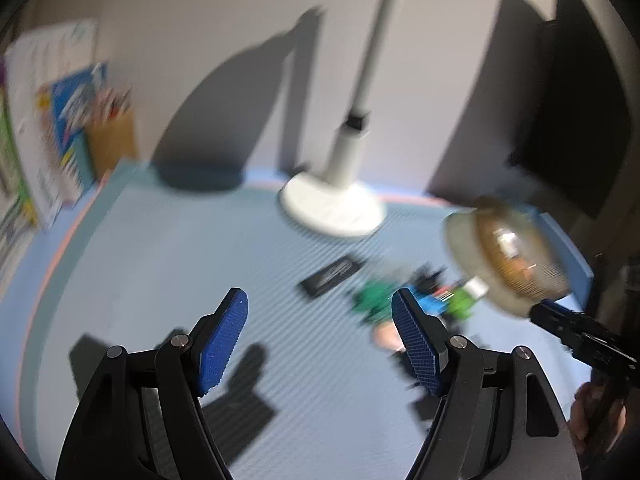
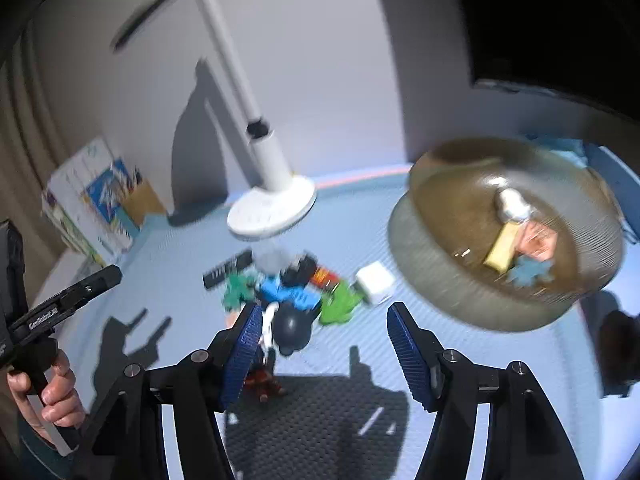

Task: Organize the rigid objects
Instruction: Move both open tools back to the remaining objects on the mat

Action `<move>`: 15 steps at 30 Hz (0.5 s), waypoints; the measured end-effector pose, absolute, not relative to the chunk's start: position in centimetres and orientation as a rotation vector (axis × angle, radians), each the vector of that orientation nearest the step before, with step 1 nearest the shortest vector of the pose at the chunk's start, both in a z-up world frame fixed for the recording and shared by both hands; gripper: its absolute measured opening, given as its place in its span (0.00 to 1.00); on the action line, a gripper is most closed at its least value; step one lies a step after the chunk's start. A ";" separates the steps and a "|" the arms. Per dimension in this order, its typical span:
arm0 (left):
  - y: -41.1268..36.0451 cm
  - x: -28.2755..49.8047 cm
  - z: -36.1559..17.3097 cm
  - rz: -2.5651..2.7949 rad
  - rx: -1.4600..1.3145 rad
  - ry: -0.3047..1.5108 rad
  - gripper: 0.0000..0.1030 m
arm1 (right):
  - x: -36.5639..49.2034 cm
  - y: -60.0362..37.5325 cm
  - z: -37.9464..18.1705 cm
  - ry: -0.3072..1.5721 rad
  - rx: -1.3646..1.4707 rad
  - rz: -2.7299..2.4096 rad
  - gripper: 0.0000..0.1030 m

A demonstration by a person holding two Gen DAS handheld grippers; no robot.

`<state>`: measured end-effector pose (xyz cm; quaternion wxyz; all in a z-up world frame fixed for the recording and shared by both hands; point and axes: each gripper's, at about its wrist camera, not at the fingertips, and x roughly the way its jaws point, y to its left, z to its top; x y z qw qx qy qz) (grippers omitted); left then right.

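Both views blurred. Blue mat [image 2: 168,276] covers the table.

Left claw [image 1: 320,344]: jaws apart, nothing between the blue pads [image 1: 222,344]. It hangs over bare mat. The toy pile [image 1: 404,300] lies ahead and to the right of it, its right pad overlapping the pile's near edge in view; contact cannot be told. A black flat piece [image 1: 330,276] lies just ahead, left of the pile.

Right claw [image 2: 324,356]: jaws released, gripping nothing. A dark round toy [image 2: 292,328] sits just ahead, close by the left pad [image 2: 242,356]; whether they touch is unclear. Beyond it lie a green piece [image 2: 340,304], a blue piece [image 2: 288,294], a white block [image 2: 376,282] and a teal piece [image 2: 238,290], all bunched together.

Bowl [image 2: 508,232]: brown inside, grey outside, ahead and to the right of the right claw, tilted toward the camera. Inside it lie a yellow block [image 2: 502,250], a blue star shape [image 2: 530,272] and a pinkish piece [image 2: 538,240].

White lamp [image 2: 272,208] stands beyond the pile, by the wall. Books [image 2: 92,208] lean far left. The hand [image 2: 52,396] holding the left claw's handle shows at the left edge.
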<state>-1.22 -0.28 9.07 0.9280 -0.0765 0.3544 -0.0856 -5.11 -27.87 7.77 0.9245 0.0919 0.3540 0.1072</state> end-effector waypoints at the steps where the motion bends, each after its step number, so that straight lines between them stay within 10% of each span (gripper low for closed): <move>1: 0.1 -1.0 7.4 -0.143 -0.146 0.754 0.71 | -4.9 -27.3 6.6 0.731 0.170 0.217 0.61; 15: 0.3 0.0 1.8 -0.120 -0.114 0.858 0.71 | -2.7 -27.9 1.1 0.842 0.232 0.161 0.63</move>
